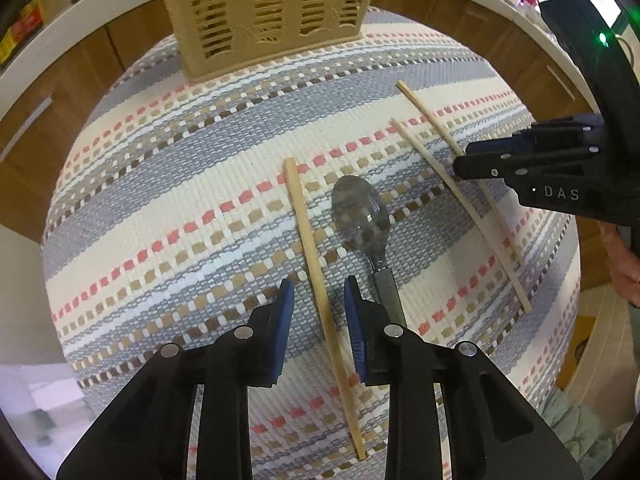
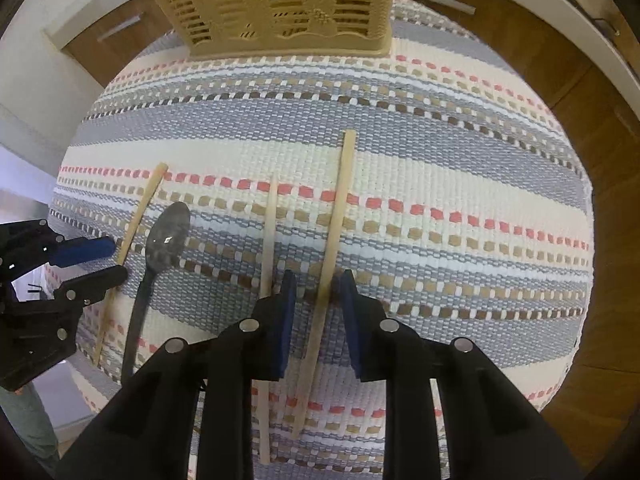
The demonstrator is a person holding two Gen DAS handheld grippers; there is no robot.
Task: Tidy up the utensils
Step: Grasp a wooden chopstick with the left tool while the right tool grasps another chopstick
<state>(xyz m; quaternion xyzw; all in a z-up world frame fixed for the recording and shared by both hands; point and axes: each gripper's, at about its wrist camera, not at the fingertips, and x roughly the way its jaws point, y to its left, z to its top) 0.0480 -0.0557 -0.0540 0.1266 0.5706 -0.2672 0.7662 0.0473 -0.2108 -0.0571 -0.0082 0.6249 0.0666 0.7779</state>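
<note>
Down on the striped woven mat [image 1: 168, 184] lie three wooden chopsticks and a metal spoon [image 1: 362, 216], all flat and roughly parallel, pointing toward the beige slotted utensil basket [image 1: 264, 12] that stands upright at the mat's far edge, well apart from them. The left chopstick [image 1: 320, 292] lies just beside the spoon, whose bowl faces up and whose dark handle runs back under the left tool's right-hand finger. The left tool [image 1: 318, 292] points steeply down with its two blue pads on either side of that chopstick; the jaws stand partly open, a clear gap showing on each side, and nothing is gripped. The other two chopsticks lie farther right, close together: the middle chopstick [image 2: 267, 264] and the right chopstick [image 2: 334, 248]. The right tool [image 2: 318, 284] straddles the right chopstick in the same way, jaws partly open, pads near the wood but not pressing on it; the middle chopstick passes just outside its left-hand finger and is partly hidden by it. Each tool shows at the edge of the other's view, and the spoon lies between them. Beyond the mat run wooden cabinet fronts [image 1: 36, 136] under a pale worktop [image 1: 472, 0] edge, and part of the person's hand [image 1: 624, 264] shows at the right of the left wrist view.
</note>
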